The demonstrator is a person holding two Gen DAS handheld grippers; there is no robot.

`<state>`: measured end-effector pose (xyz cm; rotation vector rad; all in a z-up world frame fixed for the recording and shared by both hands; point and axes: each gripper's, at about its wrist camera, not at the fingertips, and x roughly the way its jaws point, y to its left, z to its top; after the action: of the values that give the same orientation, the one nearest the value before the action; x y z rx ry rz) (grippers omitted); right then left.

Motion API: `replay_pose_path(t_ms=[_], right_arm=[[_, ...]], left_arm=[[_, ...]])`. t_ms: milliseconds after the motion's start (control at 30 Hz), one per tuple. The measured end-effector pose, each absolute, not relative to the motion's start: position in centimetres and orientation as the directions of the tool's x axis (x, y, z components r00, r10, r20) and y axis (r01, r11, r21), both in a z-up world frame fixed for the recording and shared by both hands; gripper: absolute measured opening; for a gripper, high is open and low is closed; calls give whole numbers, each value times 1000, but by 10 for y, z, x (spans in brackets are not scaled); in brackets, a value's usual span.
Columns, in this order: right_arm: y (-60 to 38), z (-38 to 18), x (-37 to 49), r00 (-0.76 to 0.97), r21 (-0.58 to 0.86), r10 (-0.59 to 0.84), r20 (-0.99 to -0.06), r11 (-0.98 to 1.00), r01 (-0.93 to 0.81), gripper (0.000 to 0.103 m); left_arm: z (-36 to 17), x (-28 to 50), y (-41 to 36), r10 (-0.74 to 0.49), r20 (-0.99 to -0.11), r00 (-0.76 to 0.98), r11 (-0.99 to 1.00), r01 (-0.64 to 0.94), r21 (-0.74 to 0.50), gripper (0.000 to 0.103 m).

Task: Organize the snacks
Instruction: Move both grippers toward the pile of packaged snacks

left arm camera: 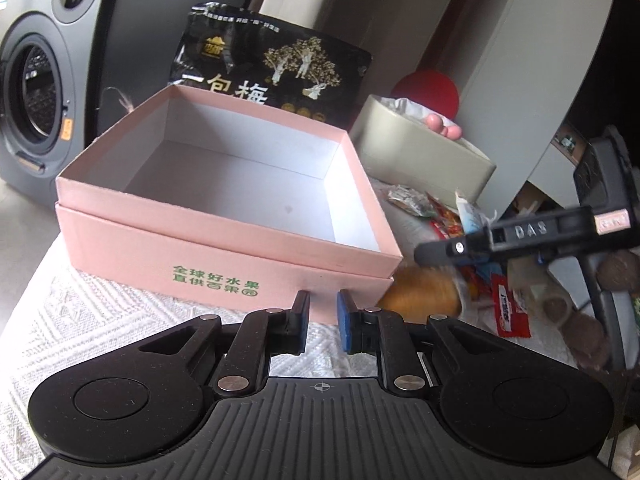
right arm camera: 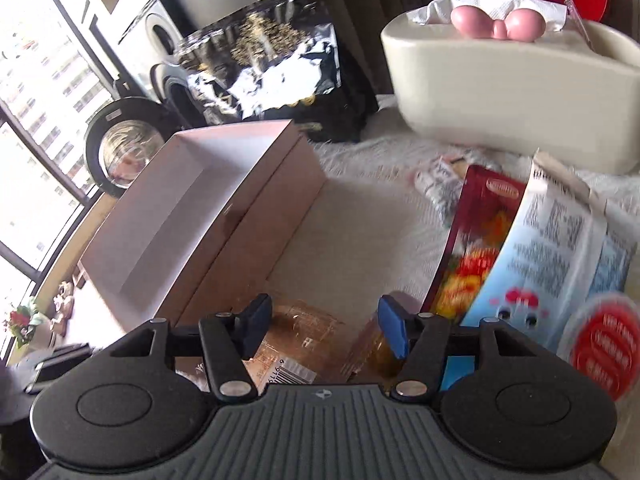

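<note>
An open pink box (left arm camera: 224, 236) with a bare white inside stands on the white knitted cloth (left arm camera: 80, 320); the right wrist view has the pink box (right arm camera: 256, 216) at the left. My left gripper (left arm camera: 323, 312) is shut on nothing, right in front of the box's near wall. My right gripper (right arm camera: 325, 320) is shut on a clear-wrapped golden bread (right arm camera: 304, 332), close to the box's side. In the left wrist view the right gripper (left arm camera: 424, 254) comes in from the right, with the blurred bread (left arm camera: 420, 292) under its tip by the box's right corner.
Behind the box stands a black plum bag (left arm camera: 276, 68), and a cream tissue box (right arm camera: 512, 92) sits at the back right. Loose snack packets (right arm camera: 552, 240) and a red-lidded cup (right arm camera: 600, 348) lie to the right. A washing machine (left arm camera: 36, 92) is at the far left.
</note>
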<state>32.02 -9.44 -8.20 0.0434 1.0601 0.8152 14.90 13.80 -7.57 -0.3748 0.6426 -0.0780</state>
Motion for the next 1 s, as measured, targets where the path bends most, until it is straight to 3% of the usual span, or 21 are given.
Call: replay_pose_path(t_ms=[200, 267, 300, 333, 400, 600, 700, 800, 900, 1000], right_arm=[[-106, -76, 264, 127, 443, 648, -751, 637, -630, 59], [-108, -58, 260, 209, 369, 644, -736, 640, -674, 60], [-110, -49, 265, 268, 330, 637, -723, 659, -676, 67], [-112, -42, 277, 329, 301, 622, -711, 692, -657, 81], [-111, -37, 312, 421, 248, 569, -706, 756, -605, 90], [-93, -79, 436, 489, 189, 380, -785, 899, -395, 90], [-78, -99, 470, 405, 207, 368, -837, 898, -389, 91], [-74, -105, 473, 368, 190, 340, -865, 902, -386, 87], [-86, -93, 451, 339, 232, 390, -856, 876, -423, 63], [-103, -82, 419, 294, 307, 458, -839, 844, -440, 62]], left_arm=[[-67, 145, 131, -226, -544, 808, 920, -6, -391, 18], [-65, 142, 130, -230, -549, 804, 922, -1, -388, 18], [-65, 142, 129, -232, -556, 798, 922, -2, -388, 18], [-65, 143, 127, -237, -565, 790, 922, -2, -388, 18], [-65, 144, 124, -247, -580, 776, 921, 2, -389, 18], [-70, 139, 119, -271, -591, 759, 926, 38, -376, 18], [-75, 136, 124, -276, -598, 753, 922, 32, -386, 18], [-79, 133, 130, -276, -604, 747, 921, 26, -389, 18], [-82, 130, 137, -277, -598, 752, 913, 12, -408, 18], [-82, 128, 140, -277, -593, 756, 908, 3, -420, 18]])
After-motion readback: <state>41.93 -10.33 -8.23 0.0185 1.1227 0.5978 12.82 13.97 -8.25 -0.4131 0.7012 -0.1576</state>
